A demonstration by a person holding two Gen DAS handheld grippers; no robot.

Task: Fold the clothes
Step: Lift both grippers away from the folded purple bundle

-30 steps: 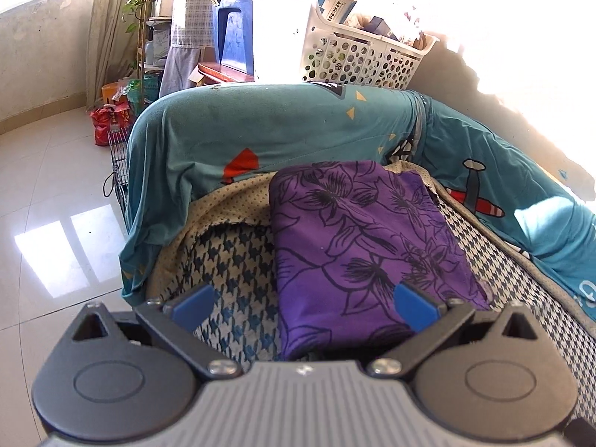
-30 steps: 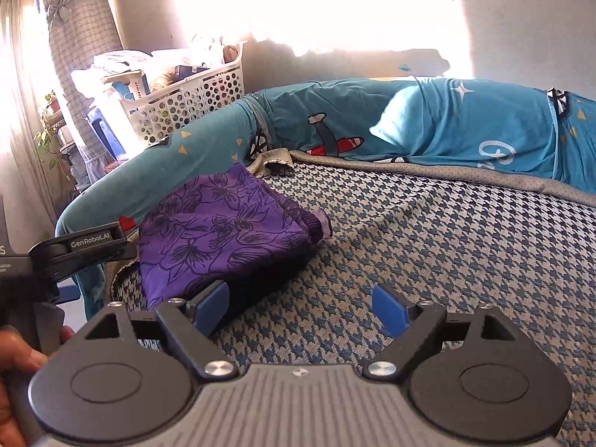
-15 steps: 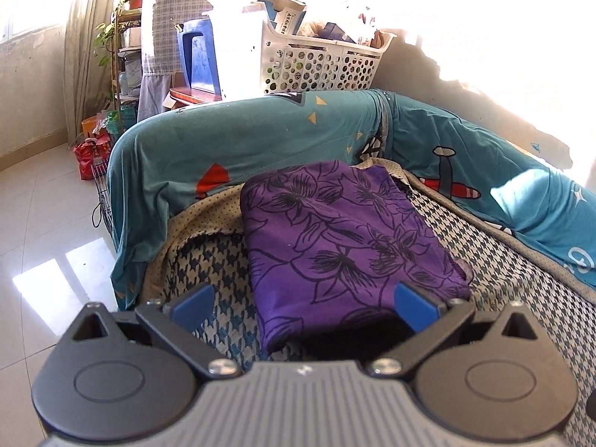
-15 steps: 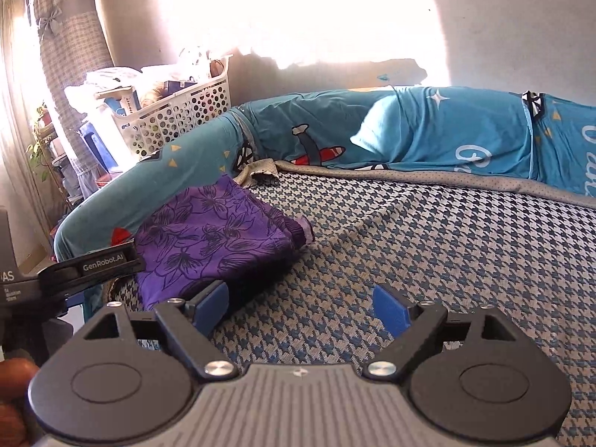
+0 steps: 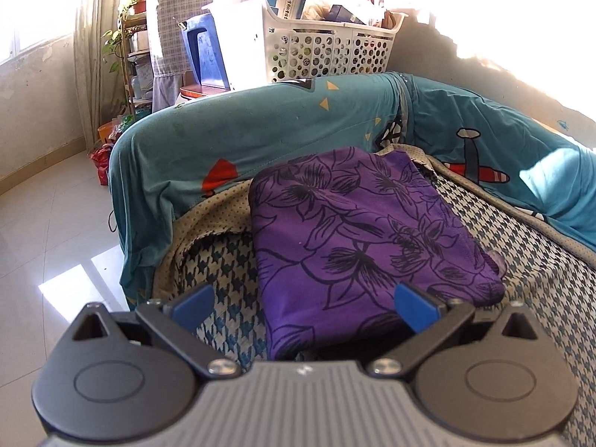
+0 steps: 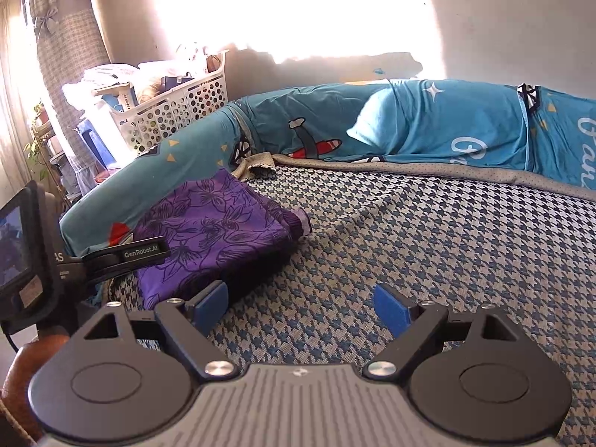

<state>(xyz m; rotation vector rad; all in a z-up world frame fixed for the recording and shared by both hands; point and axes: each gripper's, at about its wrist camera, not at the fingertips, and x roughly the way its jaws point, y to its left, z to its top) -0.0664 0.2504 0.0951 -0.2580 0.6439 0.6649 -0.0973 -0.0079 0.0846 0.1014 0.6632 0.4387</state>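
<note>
Taking the purple floral garment (image 5: 357, 238) as your landmark and going left to right: off to its left, past the end of the sofa, the tiled floor (image 5: 44, 246) is catching a bright patch of sun. Your left gripper (image 5: 303, 307) is hovering at the garment's near edge with its blue fingers (image 5: 193, 303) spread wide apart and gripping nothing — one pad is sitting over the houndstooth cover (image 5: 219, 260) to the garment's left, the other over the garment's near right corner. The garment itself is lying folded into a flat, neat block on that cover, in the corner of the seat, right against the teal armrest (image 5: 238, 138) behind it. Beyond the armrest a white laundry basket (image 5: 331, 52) is standing full of odds and ends. To the garment's right the teal backrest (image 6: 428, 126) with its aeroplane print is running along the wall. Your right gripper (image 6: 300, 305) is hovering over bare houndstooth to the right of the garment, well clear of its folded edge, and its fingers (image 6: 391, 307) are also standing wide apart with nothing between them — in that view your left gripper's black body is showing at the garment's left side
</note>
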